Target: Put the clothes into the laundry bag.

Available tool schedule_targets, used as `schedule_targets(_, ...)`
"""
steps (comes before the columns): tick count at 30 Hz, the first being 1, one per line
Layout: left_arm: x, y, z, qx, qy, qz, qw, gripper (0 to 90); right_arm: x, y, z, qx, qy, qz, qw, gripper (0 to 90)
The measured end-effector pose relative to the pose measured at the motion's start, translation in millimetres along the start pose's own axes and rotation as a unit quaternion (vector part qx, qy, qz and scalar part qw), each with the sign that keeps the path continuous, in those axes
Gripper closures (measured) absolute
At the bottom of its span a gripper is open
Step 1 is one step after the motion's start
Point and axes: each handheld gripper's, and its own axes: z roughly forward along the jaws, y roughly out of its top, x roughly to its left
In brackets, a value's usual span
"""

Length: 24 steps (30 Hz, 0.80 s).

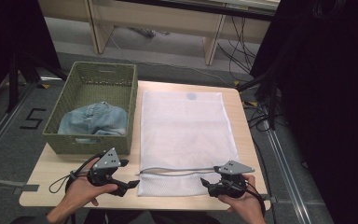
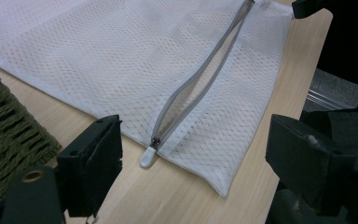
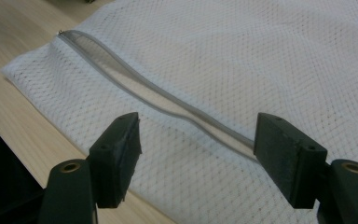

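1. White mesh bag [image 1: 186, 135] lies flat on the table [image 1: 51, 172], right of the green basket [image 1: 121, 116] that holds the jeans [image 1: 93, 119]. Its zip [image 1: 177, 170] runs left to right along the near end and gapes along its length.
2. Your left claw [image 1: 130, 185] is spread wide and empty, resting on the table just left of the bag's near left corner. In the left gripper view the white zip pull [image 2: 147, 157] sits on the wood just ahead, between the jaws.
3. Your right claw [image 1: 206, 183] is also wide open, holding nothing, at the zip's right part. In the right gripper view its jaws straddle the zip [image 3: 168, 105].
4. The step in hand looks like opening the bag's mouth so the jeans can go in.
5. With the right claw, pinch only the upper lip of the zip tape, not both layers, or the mouth stays shut.
6. With the left, take the same lip near the pull; come in low, since the mesh is thin and lies flush with the table.
7. Lift both together and evenly, keeping the lower layer flat.
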Motion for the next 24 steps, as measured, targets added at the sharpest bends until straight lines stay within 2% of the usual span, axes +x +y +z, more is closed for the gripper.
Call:
schedule_targets(2, 0.6, 0.2, -0.1, 0.0, 0.0, 0.007, 1.0, 17.9, 0.0, 0.1, 0.1, 0.0, 0.0, 0.0, 1.0, 32.7)
schedule_targets(3, -0.7, -0.2, 0.0, 0.002, 0.002, -0.005, 1.0, 17.9, 0.0, 0.3, 0.3, 0.001, 0.001, 0.0, 1.0, 32.7)
schedule_targets(7, -0.1, -0.1, 0.9, 0.002, 0.003, 0.003, 1.0, 17.9, 0.5, 0.4, 0.1, 0.004, 0.001, 0.001, 1.0, 32.6)
schedule_targets(9, 0.2, -0.3, 1.0, 0.006, 0.001, 0.001, 1.0, 17.9, -0.4, 0.2, 0.7, 0.002, 0.0, -0.004, 1.0, 32.6)
schedule_targets(10, 0.1, -0.4, 1.3, 0.007, -0.001, -0.002, 1.0, 17.9, 0.9, -0.1, 0.9, 0.005, 0.001, 0.003, 1.0, 32.6)
schedule_targets(12, 1.0, -0.2, 1.8, 0.009, 0.001, 0.011, 0.9999, 17.9, 0.0, 0.1, 1.3, 0.003, 0.0, -0.006, 1.0, 32.6)
schedule_targets(24, 0.7, -0.8, 3.7, 0.022, 0.003, 0.002, 0.9998, 17.9, 0.0, -0.1, 2.9, 0.008, -0.002, -0.011, 0.9999, 32.6)
